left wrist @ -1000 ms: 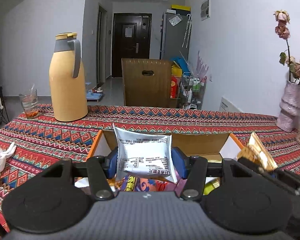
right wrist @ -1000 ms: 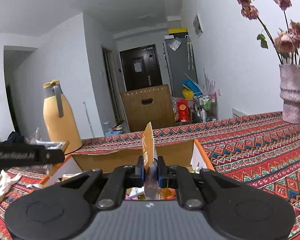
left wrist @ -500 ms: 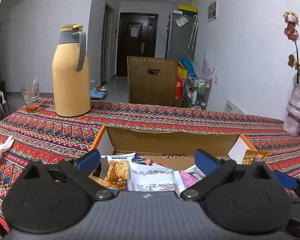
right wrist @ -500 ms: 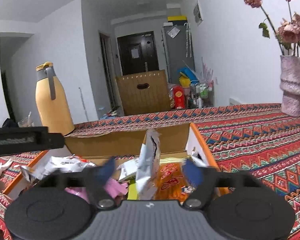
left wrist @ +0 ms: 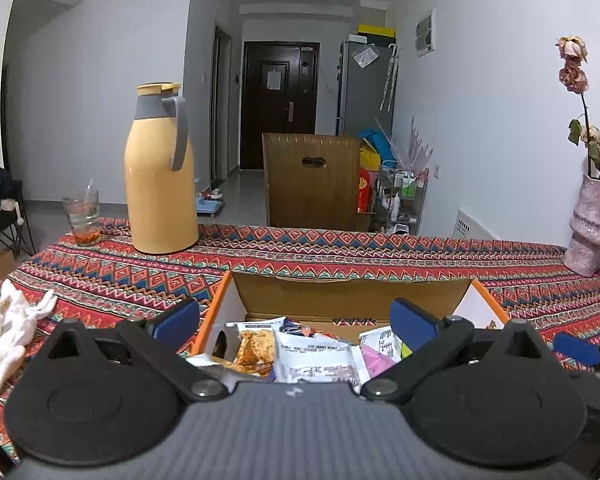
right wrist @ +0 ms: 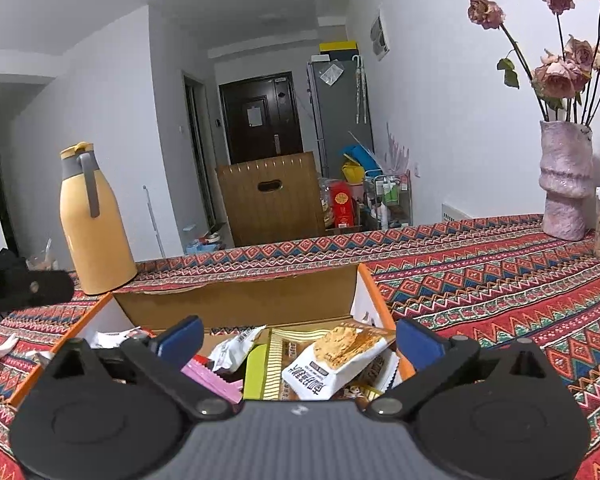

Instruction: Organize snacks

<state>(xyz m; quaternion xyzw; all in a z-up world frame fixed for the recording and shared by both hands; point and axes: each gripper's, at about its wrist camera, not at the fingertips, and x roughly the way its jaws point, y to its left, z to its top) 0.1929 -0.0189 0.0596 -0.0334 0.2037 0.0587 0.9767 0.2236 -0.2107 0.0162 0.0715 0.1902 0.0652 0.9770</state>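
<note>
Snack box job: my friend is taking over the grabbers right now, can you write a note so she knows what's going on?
Left gripper: open, holding nothing, hovering over the box.
Right gripper: open, holding nothing, over the same box.
Snacks: a pile of packets lies loose in the box, including a white packet and a cracker packet on top.
Done: those packets are in the box.
Left: no other snacks show on the tablecloth in these views, so look around for strays. The packets lie jumbled; tidy them if neat rows are wanted.
</note>
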